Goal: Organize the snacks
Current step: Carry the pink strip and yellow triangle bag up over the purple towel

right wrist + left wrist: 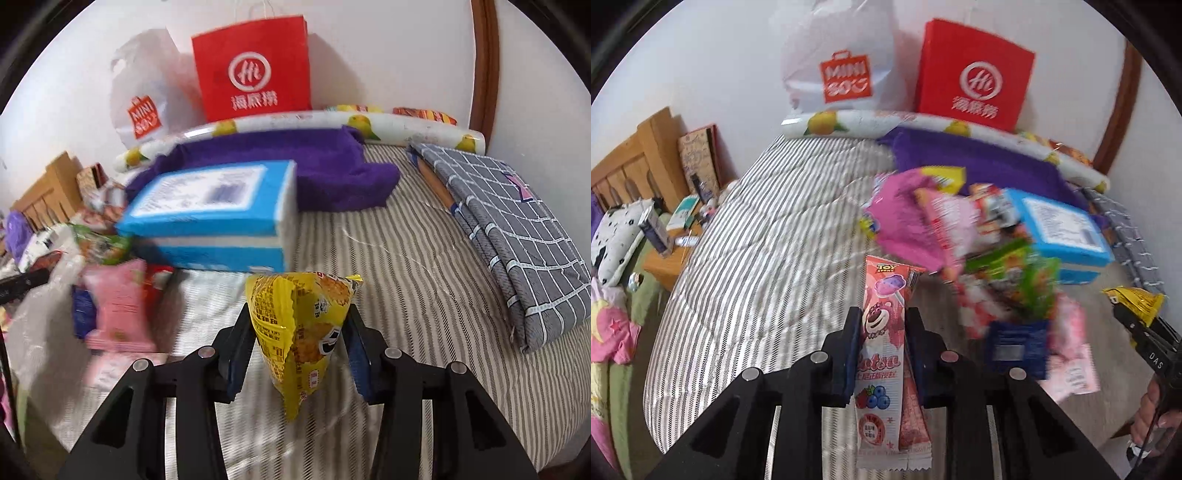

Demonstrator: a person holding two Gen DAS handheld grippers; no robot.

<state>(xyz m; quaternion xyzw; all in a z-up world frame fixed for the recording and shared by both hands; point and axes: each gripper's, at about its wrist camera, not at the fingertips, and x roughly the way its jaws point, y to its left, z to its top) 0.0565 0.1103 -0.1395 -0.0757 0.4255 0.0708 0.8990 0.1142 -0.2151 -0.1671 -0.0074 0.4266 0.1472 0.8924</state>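
Left wrist: jaws grasp pink packet [882, 332]; right wrist: yellow packet [306, 328].

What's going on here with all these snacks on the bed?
A person is sorting snacks with a handheld gripper in each hand. The left gripper is clamped on a pink packet; the right gripper on a yellow packet. The remaining snacks sit heaped beside a blue box on the striped bed.
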